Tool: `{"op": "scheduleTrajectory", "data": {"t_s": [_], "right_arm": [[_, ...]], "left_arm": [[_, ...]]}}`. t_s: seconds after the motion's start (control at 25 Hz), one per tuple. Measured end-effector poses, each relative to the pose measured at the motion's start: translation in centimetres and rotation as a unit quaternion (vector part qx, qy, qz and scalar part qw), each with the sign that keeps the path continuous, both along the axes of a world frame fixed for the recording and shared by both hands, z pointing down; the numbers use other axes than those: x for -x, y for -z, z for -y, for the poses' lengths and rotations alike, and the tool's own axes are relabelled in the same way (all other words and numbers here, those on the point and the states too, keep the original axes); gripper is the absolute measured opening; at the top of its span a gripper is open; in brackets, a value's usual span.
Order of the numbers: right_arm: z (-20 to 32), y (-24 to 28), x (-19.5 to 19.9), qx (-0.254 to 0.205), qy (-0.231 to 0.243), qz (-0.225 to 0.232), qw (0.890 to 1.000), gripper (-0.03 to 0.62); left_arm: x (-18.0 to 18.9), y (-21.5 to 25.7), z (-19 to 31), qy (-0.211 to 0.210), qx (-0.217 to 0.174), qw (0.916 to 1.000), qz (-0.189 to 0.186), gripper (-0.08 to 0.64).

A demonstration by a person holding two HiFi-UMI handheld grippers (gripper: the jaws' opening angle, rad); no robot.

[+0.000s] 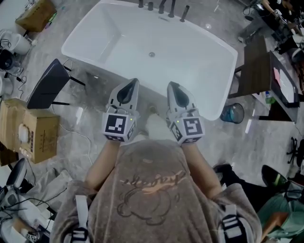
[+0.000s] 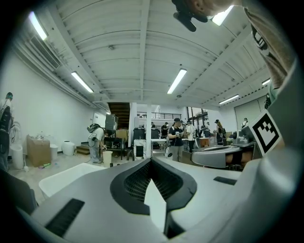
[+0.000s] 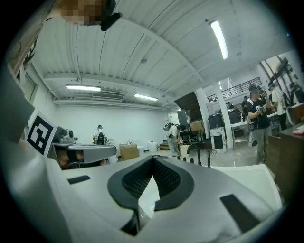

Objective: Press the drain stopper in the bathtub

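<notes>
Drain stopper (image 1: 151,54) sits on the floor of the white bathtub (image 1: 95,47), roughly mid-tub, nearer the far rim where the tap fittings (image 1: 161,6) stand. It lies straight ahead of the person and down, on the centre line between the two grippers. Left gripper (image 1: 132,85) and right gripper (image 1: 173,87) are held side by side over the near rim, both well short of the stopper and above it. Long axes of both point forward across the tub, not down into it; their own views look out level across the room, and the stopper shows in neither. Distance to the stopper looks about equal from either side, so can't call one nearer. Left gripper: jaws together at the tips, nothing between them. Right gripper: same, tips meeting, empty. Neither touches the tub. Judgement: closed tips suit a push, but whichever one goes needs to reach forward past the rim and pitch nose-down onto the stopper; press not begun
</notes>
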State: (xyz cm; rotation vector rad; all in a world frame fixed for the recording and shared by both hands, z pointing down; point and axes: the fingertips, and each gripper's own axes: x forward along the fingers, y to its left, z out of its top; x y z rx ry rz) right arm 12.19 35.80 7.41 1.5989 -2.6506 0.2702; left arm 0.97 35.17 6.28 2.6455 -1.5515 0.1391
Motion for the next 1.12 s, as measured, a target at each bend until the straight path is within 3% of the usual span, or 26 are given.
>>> {"op": "scheduleTrajectory", "data": {"t_s": [0.44,1.12], "right_arm": [[8.7,0.6,0.9,-0.005,0.025,0.003,1.000,0.002],[21.8,-0.1,-0.2,0.002,0.077,0.005,0.997,0.002]], "left_arm": [[-0.1,0.5,8.2,0.008,-0.008,0.9999,0.003,0.005],[-3.4,1.0,20.9,0.004,-0.012,0.9999,0.001,0.005]]}}
